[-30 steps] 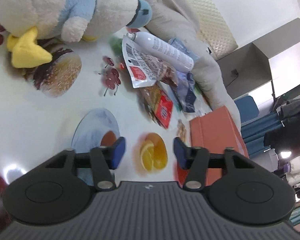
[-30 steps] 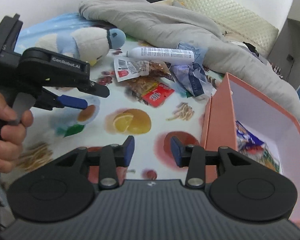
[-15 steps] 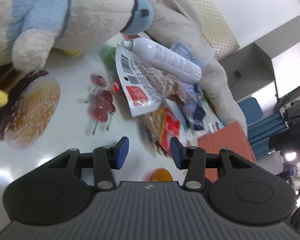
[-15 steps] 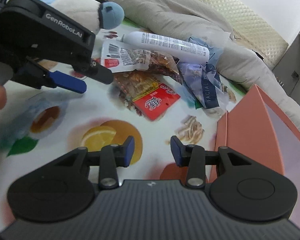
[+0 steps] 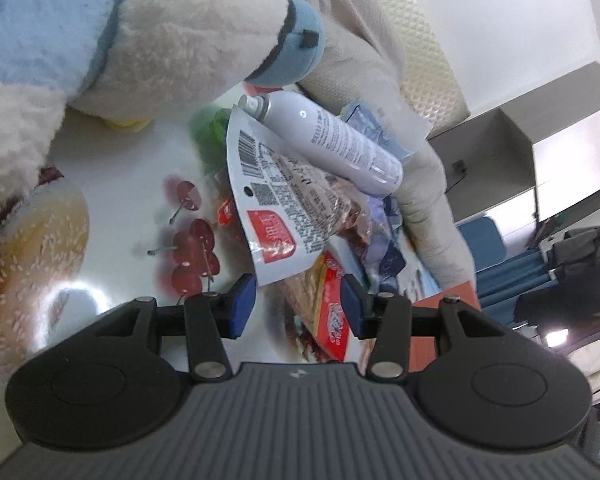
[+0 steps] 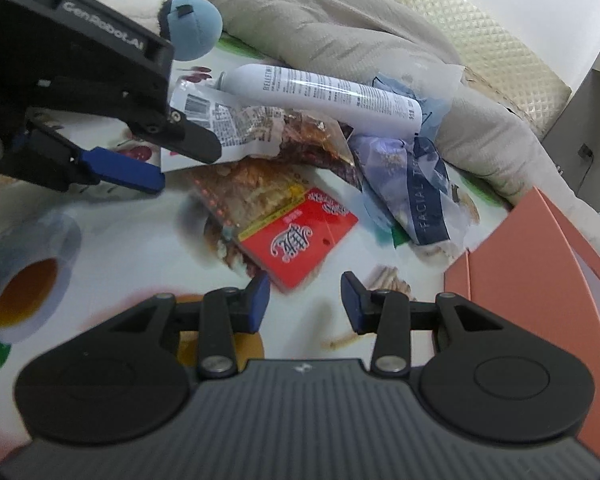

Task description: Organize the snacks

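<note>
A pile of snacks is seen on a tablecloth (image 6: pixel 132 248) printed w/ food pics (cherries, burger, orange slice). Both grippers are aimed at the pile from the near side.

L gripper (image 5: pixel 296 308): jaws are held partly apart, nothing between the pads. Its blue fingertips (image 5: pixel 242 300) are placed just short of the lower corner of the white snack bag (image 5: pixel 272 200), no contact seen. In the R wrist view the same L gripper (image 6: pixel 140 156) is seen from the side, upper left, its tips over that white bag (image 6: pixel 228 120).

R gripper (image 6: pixel 304 300): jaws likewise partly apart, empty. The red snack pack (image 6: pixel 296 240) is found just ahead of its left fingertip; whether they touch can't be told.

The red pack (image 5: pixel 332 312) lies flat on the cloth, partly under the white bag. A white spray can (image 6: pixel 324 96) is laid across the top of the bag, on its side. A blue facial-tissue pack (image 6: pixel 412 184) lies to the right of the snacks, next to the can's base.

An orange box (image 6: pixel 540 280) is seen at right, near the pile, not touching it. A plush toy (image 5: pixel 120 32) w/ a blue cap is set behind-left, a grey garment (image 6: pixel 320 16) behind the pile.
</note>
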The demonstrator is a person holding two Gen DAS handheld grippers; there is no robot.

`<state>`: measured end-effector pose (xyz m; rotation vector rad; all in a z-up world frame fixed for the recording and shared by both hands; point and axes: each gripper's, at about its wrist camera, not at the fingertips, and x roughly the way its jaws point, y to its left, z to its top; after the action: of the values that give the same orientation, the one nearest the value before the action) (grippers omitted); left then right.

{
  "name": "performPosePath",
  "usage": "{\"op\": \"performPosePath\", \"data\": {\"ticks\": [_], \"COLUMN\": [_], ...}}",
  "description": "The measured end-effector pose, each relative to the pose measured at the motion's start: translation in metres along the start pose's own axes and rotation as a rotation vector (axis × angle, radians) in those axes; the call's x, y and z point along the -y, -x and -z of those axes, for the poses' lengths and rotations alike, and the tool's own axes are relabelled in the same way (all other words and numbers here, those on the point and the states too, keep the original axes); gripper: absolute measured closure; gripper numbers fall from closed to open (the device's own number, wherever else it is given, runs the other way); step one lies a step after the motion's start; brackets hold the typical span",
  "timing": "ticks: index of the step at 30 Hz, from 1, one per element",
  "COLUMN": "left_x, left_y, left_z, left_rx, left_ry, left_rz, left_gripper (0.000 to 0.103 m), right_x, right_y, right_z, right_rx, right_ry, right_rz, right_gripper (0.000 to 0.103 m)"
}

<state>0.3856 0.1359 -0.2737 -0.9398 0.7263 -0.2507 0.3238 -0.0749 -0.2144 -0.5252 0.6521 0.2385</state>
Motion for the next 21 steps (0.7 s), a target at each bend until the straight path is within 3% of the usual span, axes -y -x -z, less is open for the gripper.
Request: {"op": "performPosePath", "data": {"ticks": [5,9,15,21], "left_x": [-0.006,-0.016,-0.014,-0.003], "left_y": [0.007,0.002,-0.007,-0.014], "left_z": [-0.002,-0.002,-0.002,-0.001], "left_rx": [0.030,0.012,0.012,0.041], "left_ry": [0.037,0.131,0.185,0.163], "left_rz": [0.100,0.207,0.186,0.141], "left_gripper": [0.051,0.051,0.052,0.072], "right_x": [0.004,0.004,-0.002,-0.002], "right_y": [-0.003,-0.003,-0.004,-0.006], "right_z": [-0.002,-0.001,-0.003,-0.007], "right_rx": [0.006,0.013,0.027,0.020], "right_ry": [-0.025,-0.024,0.047,0.069], "right_rz": [-0.011,-0.015,-0.014,-0.028], "right_gripper": [0.061,0.061,0.061,0.069]}}
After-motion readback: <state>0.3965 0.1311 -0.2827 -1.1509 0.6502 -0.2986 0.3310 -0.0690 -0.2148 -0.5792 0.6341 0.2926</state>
